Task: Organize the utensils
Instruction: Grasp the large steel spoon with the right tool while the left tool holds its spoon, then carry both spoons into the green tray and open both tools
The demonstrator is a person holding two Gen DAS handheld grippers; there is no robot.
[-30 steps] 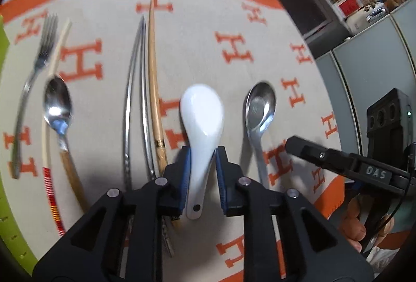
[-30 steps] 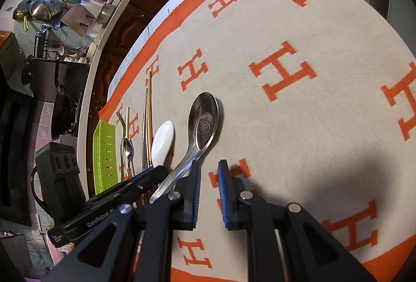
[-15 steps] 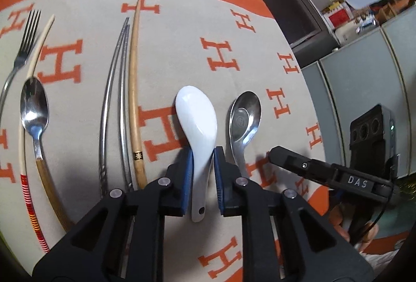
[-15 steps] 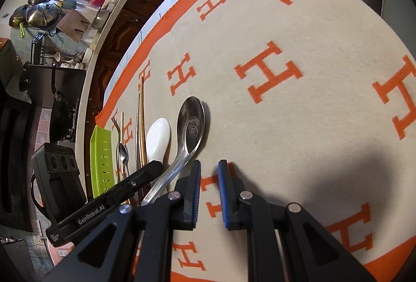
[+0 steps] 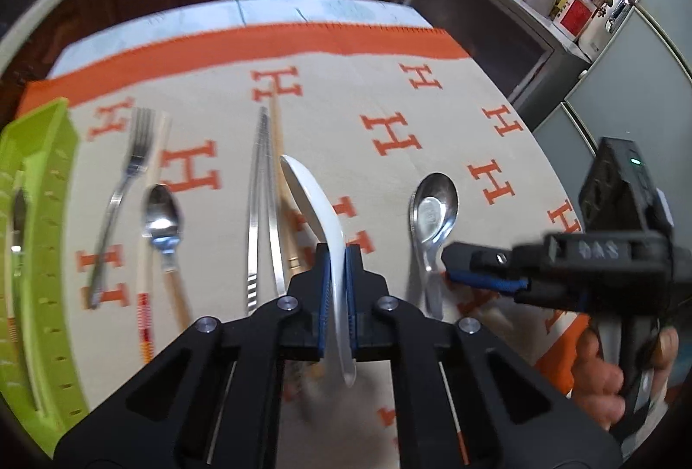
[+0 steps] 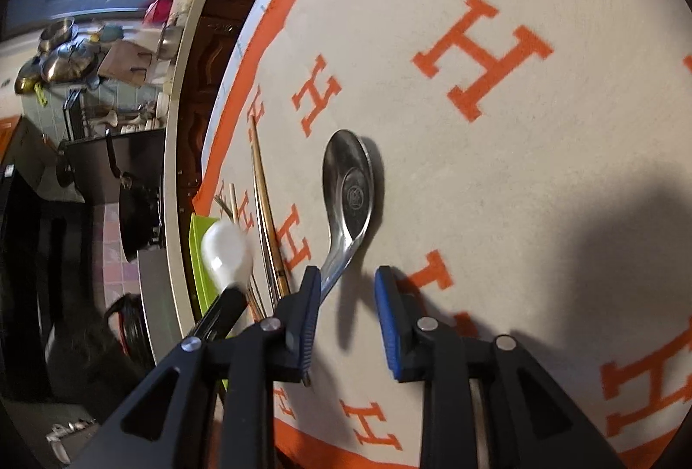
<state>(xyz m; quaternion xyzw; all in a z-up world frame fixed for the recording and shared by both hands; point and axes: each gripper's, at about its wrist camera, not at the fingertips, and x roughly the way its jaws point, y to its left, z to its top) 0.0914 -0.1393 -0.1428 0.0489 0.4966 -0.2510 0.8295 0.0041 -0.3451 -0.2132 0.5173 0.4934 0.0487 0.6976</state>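
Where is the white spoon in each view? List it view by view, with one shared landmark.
Left wrist: white spoon at centre, clamped in the left claw.
Right wrist: lower left, blurred, beside the green tray.
Shared landmark: metal spoon on the cloth.

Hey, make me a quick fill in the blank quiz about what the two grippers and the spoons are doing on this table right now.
1. The left gripper is shut on the ____ spoon.
2. The right gripper is ____, around the metal spoon's handle.
3. The tray at the cloth's edge is ____ in colour.

Missing words: white; open; green
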